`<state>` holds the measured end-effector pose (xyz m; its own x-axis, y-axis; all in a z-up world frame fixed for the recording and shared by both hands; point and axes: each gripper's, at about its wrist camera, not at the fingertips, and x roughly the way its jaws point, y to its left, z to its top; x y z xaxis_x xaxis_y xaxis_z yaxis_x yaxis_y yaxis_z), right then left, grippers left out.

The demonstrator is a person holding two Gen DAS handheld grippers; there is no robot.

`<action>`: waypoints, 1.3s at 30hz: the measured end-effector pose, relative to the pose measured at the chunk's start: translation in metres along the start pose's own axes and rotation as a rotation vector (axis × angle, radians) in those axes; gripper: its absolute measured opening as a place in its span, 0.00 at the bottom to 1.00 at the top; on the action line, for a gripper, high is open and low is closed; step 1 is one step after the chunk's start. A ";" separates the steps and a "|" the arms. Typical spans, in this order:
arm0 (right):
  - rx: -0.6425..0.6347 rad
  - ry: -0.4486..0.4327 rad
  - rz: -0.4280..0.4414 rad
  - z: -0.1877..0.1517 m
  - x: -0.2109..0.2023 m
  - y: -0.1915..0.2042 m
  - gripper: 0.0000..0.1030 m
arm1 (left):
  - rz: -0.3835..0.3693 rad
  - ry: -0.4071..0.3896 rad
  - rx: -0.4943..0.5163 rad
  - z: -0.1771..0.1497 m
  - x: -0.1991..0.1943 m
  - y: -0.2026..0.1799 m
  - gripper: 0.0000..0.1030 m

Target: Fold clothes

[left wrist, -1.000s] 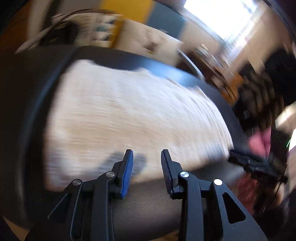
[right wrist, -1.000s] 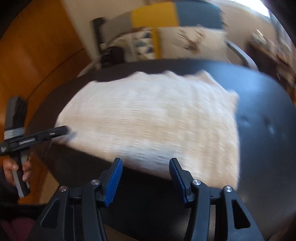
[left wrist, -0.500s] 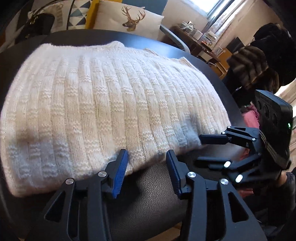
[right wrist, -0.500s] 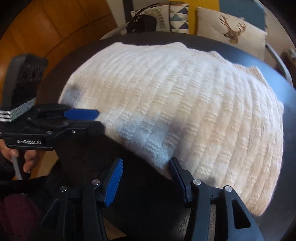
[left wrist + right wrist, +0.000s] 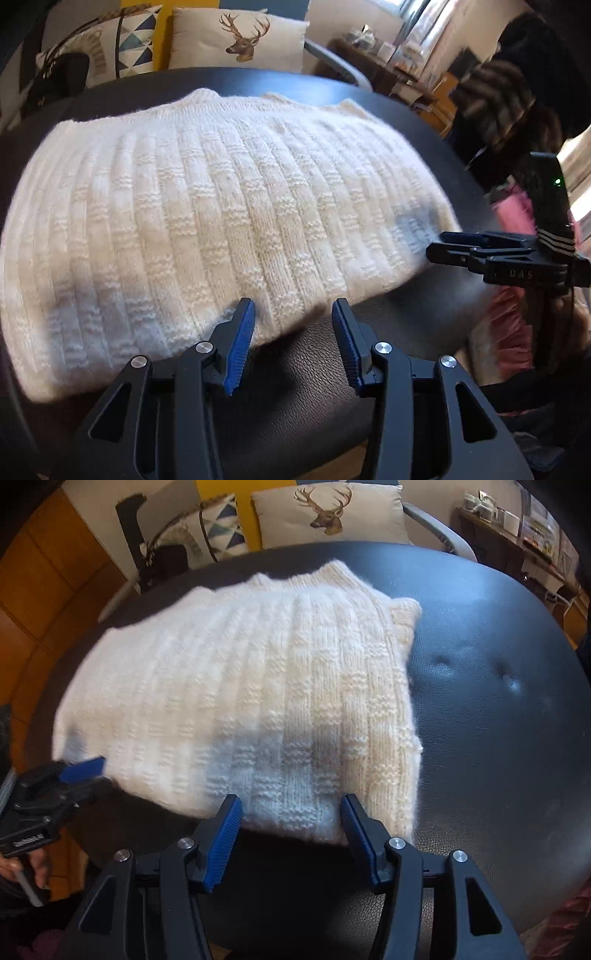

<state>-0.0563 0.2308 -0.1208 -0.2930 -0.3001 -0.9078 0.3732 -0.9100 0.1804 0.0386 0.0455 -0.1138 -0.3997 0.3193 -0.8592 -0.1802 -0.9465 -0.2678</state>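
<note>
1. The cream knitted sweater (image 5: 221, 229) lies flat on the dark leather worktop (image 5: 498, 701) as a compact rectangle with more than one layer along its right edge – its near hem runs just inside the worktop's near edge.
2. The left hand-held gripper (image 5: 291, 339) sits at the near hem with its blue-padded jaws apart and nothing between them; its tips just overlap the hem.
3. The right hand-held gripper (image 5: 291, 827) is at the near hem too, close to the sweater's right corner, its jaws apart and framing the hem without clamping it.
4. The knit looks thick, soft and fuzzy – likely light but floppy, apt to stretch and sag if lifted by one point.
5. Best hold, as I judge it: the ribbed hem near both corners, catching all layers so the stack does not slide apart.
6. The rectangle fits either a half-folded garment or a finished one.
</note>
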 end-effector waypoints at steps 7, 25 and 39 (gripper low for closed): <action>-0.087 -0.025 -0.099 -0.008 0.007 0.013 0.54 | 0.122 -0.035 0.130 -0.005 0.007 -0.020 0.37; -0.052 -0.101 0.074 -0.009 -0.044 0.019 0.20 | -0.177 -0.162 -0.069 -0.025 -0.043 0.031 0.17; -0.290 0.148 0.085 0.027 0.031 0.092 0.20 | -0.066 -0.080 -0.169 -0.022 -0.025 0.067 0.18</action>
<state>-0.0543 0.1298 -0.1222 -0.1271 -0.3072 -0.9431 0.6319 -0.7580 0.1617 0.0564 -0.0269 -0.1197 -0.4634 0.3773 -0.8018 -0.0581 -0.9158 -0.3974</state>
